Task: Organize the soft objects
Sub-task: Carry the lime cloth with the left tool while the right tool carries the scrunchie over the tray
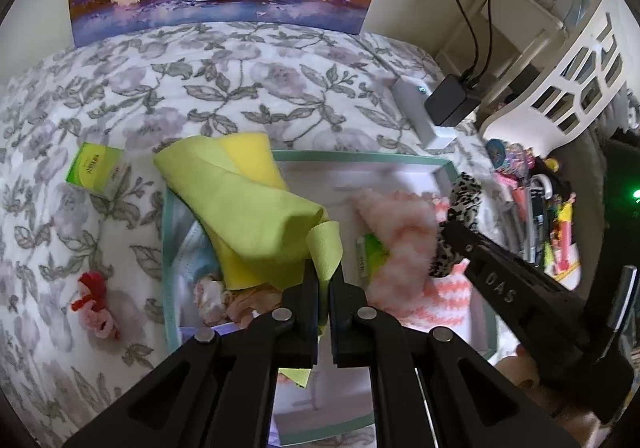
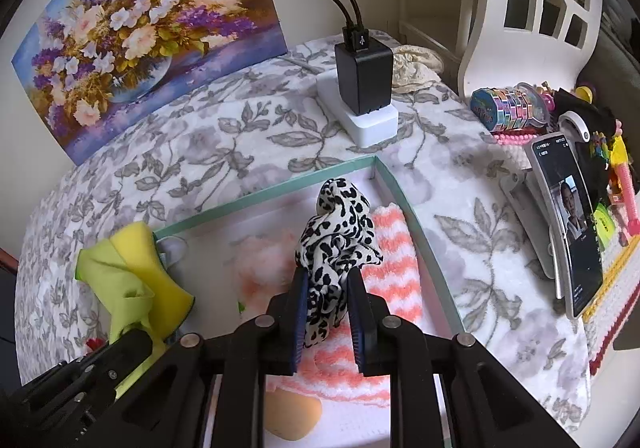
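My left gripper (image 1: 325, 268) is shut on a yellow-green cloth (image 1: 248, 204) and holds it above the left part of a shallow box with a teal rim (image 1: 360, 157). My right gripper (image 2: 326, 276) is shut on a black-and-white leopard scrunchie (image 2: 340, 224) above the box's right part; it also shows in the left wrist view (image 1: 460, 220). In the box lie a pink-and-white striped fluffy cloth (image 2: 396, 248), a pale pink fluffy item (image 1: 396, 216), a beige sponge (image 2: 294, 418) and other soft items. The cloth also shows in the right wrist view (image 2: 132, 272).
The box sits on a floral-covered surface (image 1: 240, 80). A green carton (image 1: 96, 172) and a red-pink yarn toy (image 1: 96, 304) lie left of the box. A charger on a white power strip (image 2: 364, 88), a phone on a stand (image 2: 568, 224) and toys stand at the right.
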